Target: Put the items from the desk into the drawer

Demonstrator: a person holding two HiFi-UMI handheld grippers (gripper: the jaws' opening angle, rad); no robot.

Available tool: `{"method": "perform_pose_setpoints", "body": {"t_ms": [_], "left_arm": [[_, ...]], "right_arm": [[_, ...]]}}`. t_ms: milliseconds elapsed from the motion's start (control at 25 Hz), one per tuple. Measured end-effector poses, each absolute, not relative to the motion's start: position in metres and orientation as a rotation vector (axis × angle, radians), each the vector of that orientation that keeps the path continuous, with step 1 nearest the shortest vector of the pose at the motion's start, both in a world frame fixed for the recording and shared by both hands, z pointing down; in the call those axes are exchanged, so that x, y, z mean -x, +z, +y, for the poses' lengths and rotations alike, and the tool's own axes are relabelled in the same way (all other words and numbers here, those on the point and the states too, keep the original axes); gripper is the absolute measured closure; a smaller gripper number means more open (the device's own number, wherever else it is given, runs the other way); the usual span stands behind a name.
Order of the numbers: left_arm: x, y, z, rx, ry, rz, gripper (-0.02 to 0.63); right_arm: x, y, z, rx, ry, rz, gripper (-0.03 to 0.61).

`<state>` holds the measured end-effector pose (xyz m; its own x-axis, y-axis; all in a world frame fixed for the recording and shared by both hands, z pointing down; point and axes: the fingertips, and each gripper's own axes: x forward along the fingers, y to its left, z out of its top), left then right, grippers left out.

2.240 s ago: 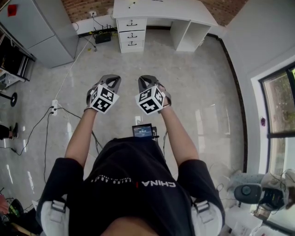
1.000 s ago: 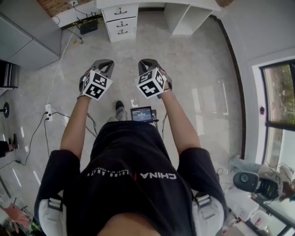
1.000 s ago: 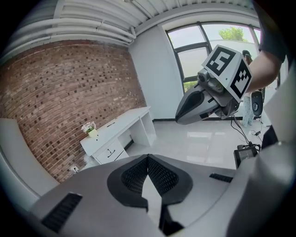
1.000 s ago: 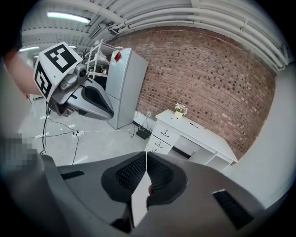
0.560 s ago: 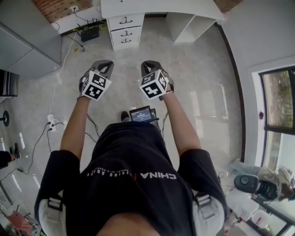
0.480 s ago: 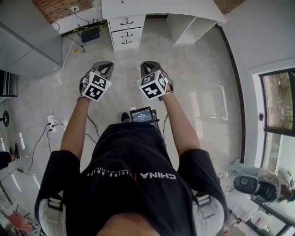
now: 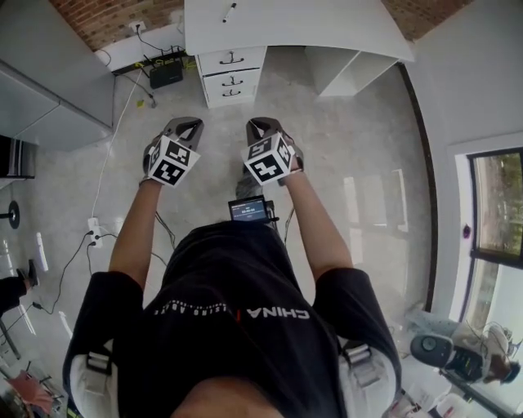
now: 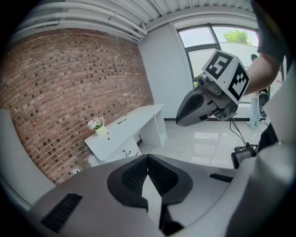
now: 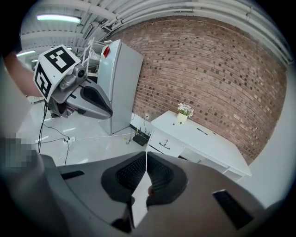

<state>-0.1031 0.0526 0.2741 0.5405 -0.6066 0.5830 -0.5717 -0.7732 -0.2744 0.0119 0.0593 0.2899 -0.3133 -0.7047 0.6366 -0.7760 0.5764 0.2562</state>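
A white desk point(image 7: 294, 28) stands against the brick wall ahead, with a stack of three closed drawers point(image 7: 233, 75) under its left part. A dark pen point(image 7: 230, 11) lies on its top. In the right gripper view the desk point(image 9: 203, 139) also carries a small flower pot point(image 9: 184, 115). My left gripper point(image 7: 186, 125) and right gripper point(image 7: 255, 125) are held side by side above the floor, well short of the desk. Both are shut with nothing between the pads. In the left gripper view its own jaws point(image 8: 148, 158) meet at the tips.
A grey cabinet point(image 7: 49, 77) stands left of the desk, and a black router point(image 7: 166, 73) with cables lies on the floor beside the drawers. A power strip point(image 7: 92, 231) and cords trail at the left. Windows point(image 7: 498, 196) line the right wall.
The person has walked toward the desk with both grippers carried along. The desk now shows more of its top and the pen on it. Both grippers stay shut.
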Motion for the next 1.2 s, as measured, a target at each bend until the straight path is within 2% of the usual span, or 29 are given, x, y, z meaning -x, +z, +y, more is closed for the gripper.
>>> {"method": "perform_pose_setpoints", "body": {"t_ms": [640,1200], "left_arm": [[0.039,0.251,-0.187,2.635,-1.104,1.216,0.601],[0.046,0.261,-0.265,2.655,-1.115,1.187,0.601]], "right_arm": [[-0.065,0.275,-0.197,-1.034,0.111,-2.173,0.561],[-0.04,0.281,-0.273,-1.008,0.124,-2.187,0.561]]}}
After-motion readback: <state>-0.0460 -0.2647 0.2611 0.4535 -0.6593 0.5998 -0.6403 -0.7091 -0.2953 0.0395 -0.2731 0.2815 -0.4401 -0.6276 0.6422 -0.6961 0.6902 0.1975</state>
